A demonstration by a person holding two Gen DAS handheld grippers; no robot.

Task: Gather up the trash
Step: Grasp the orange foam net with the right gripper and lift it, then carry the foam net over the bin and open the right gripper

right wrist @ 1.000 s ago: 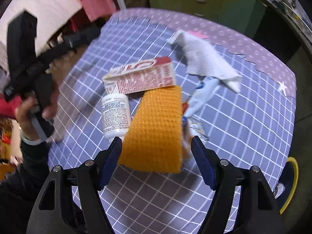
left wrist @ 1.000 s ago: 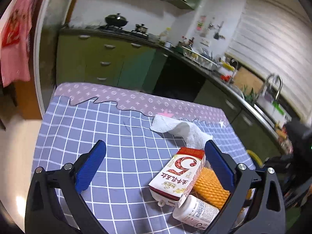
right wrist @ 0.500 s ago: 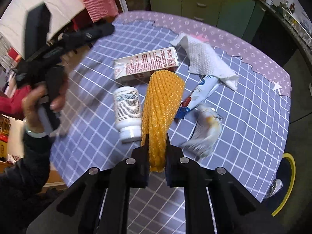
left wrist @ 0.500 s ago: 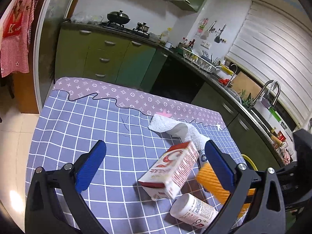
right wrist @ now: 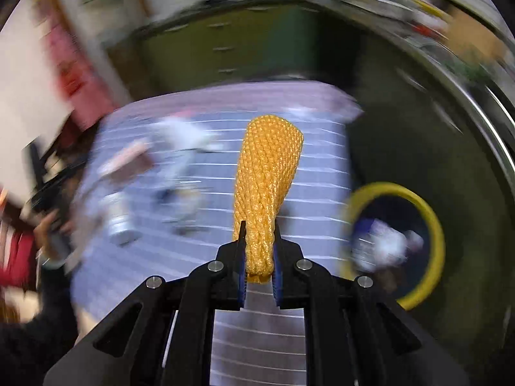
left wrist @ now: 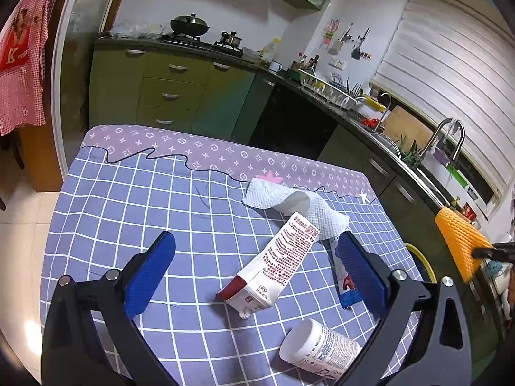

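My right gripper is shut on an orange foam net sleeve and holds it up in the air; the sleeve also shows at the right edge of the left wrist view. My left gripper is open above the checked tablecloth, with a red-and-white milk carton lying between its fingers. A white pill bottle lies near the front. A crumpled paper towel and a blue-and-red wrapper lie beyond and to the right.
A yellow-rimmed bin with some trash inside stands on the floor right of the table; its rim also shows in the left wrist view. Green kitchen cabinets and a counter with a sink stand behind. The right wrist view is motion-blurred.
My right gripper closed on the orange sleeve, lifted it off the table and swung right toward the bin. The milk carton turned on the cloth. My left gripper stayed open.
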